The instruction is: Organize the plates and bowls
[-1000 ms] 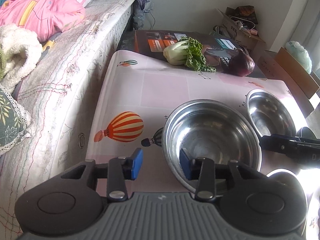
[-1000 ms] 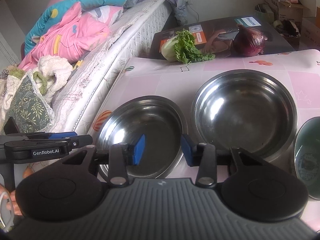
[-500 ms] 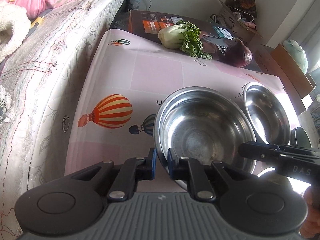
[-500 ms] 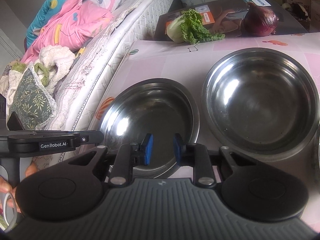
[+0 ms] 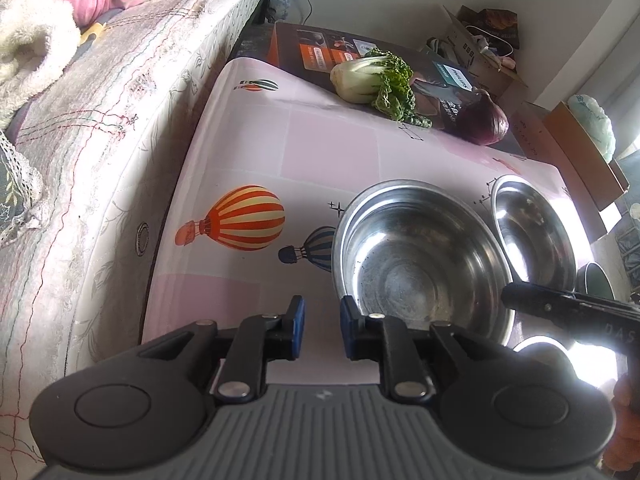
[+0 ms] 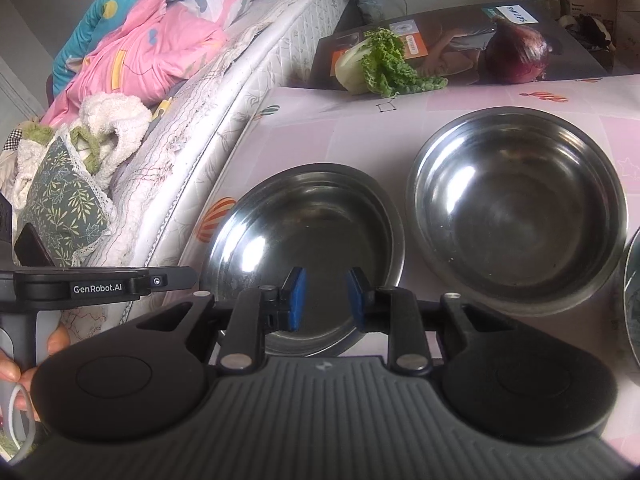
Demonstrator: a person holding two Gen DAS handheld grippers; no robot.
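Observation:
A shallow steel bowl [image 5: 420, 260] sits on the pink balloon-print tablecloth [image 5: 320, 160]. My left gripper [image 5: 320, 320] hangs just off its near left rim. Its jaws are opening, and only cloth shows between the blue pads [image 5: 298, 320]. In the right wrist view the same bowl [image 6: 312, 232] lies under my right gripper [image 6: 326, 296]. Those jaws are opening too, above the bowl's near inside, with nothing pressed between them. A deeper steel bowl [image 6: 516, 208] stands to its right, also visible in the left view [image 5: 532, 236].
A bed [image 6: 248, 80] with heaped bedding runs along the table's left side. Bok choy [image 5: 372, 76] and a red onion [image 5: 484, 124] lie on a dark box [image 6: 440, 40] at the far edge. A darker bowl [image 6: 632, 300] sits at the right. A hand [image 6: 52, 344] holds the left tool.
Half a second ago the left pads were nearly together at the bowl's rim; they now stand apart beside it. The right pads narrowed over the bowl and then parted slightly.

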